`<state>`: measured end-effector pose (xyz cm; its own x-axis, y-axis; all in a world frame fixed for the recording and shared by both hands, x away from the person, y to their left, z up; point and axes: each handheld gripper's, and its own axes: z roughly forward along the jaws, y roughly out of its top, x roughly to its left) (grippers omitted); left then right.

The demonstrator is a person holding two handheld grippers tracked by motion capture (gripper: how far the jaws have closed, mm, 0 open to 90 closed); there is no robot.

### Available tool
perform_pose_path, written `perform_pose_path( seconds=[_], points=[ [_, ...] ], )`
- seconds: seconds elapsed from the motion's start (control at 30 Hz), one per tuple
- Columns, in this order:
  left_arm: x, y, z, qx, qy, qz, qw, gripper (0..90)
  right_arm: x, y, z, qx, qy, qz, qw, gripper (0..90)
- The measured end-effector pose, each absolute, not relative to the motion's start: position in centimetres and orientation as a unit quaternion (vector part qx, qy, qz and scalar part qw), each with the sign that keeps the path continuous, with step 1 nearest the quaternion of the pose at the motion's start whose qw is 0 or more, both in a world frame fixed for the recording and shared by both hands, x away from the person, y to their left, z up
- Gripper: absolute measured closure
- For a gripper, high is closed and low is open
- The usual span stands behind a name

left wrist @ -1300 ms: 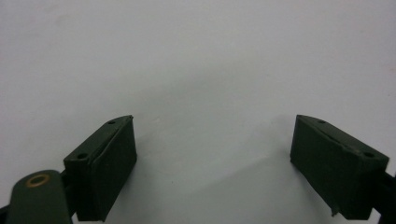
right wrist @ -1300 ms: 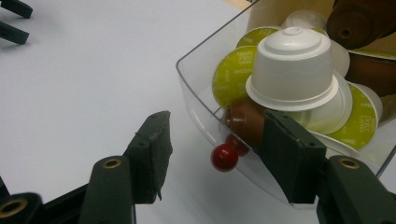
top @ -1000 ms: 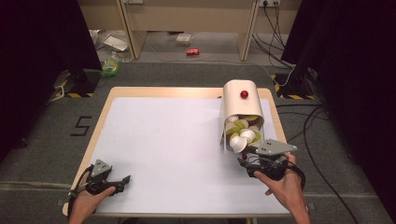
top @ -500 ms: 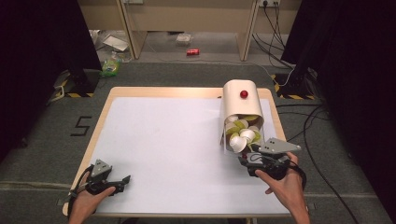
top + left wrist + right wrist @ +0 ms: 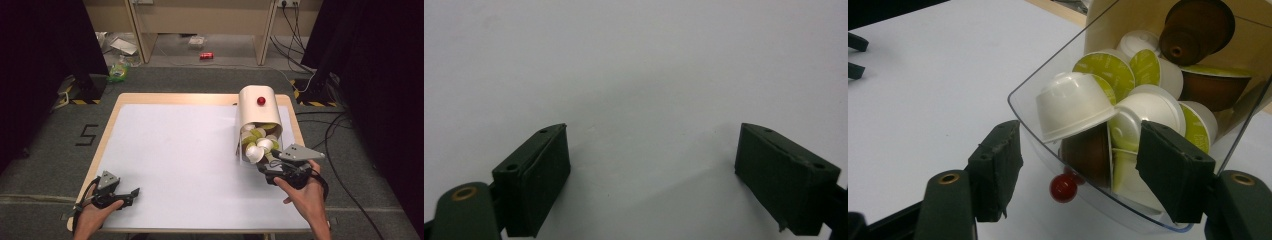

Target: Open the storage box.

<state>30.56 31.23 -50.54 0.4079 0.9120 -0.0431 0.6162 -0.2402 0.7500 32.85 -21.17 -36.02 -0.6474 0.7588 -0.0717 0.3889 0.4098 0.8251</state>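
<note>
While both hands keep still, the right gripper [image 5: 1078,170] has just been parting around the drawer's red knob [image 5: 1063,188].

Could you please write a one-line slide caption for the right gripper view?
Right tool, its jaws just opening, sits at the clear drawer of coffee capsules, with its red knob between them.

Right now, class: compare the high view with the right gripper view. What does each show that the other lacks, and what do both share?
High view alone: the beige housing with its red knob, the wooden table edge, and a red can on the floor.

Right gripper view alone: brown capsules inside the clear drawer, and a small red ball under its front.

Both: white and green capsules, the white tabletop, and the right hand-held gripper, its jaws just opened, apart at the drawer.
</note>
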Motion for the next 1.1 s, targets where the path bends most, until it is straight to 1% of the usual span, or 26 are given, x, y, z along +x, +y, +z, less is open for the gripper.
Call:
perform_pose_path(
  seconds=[0.6, 1.1],
  points=[
    [30.6, 31.2, -50.5, 0.760, 0.503, 0.207, 0.356, 13.5, 34.3, -20.4, -35.9, 0.358, 0.805, 0.405, 0.245, 33.2],
    [30.6, 31.2, -50.5, 0.760, 0.503, 0.207, 0.355, 13.5, 34.9, -19.6, -35.9, 0.348, 0.808, 0.409, 0.241, 33.6]
  ],
)
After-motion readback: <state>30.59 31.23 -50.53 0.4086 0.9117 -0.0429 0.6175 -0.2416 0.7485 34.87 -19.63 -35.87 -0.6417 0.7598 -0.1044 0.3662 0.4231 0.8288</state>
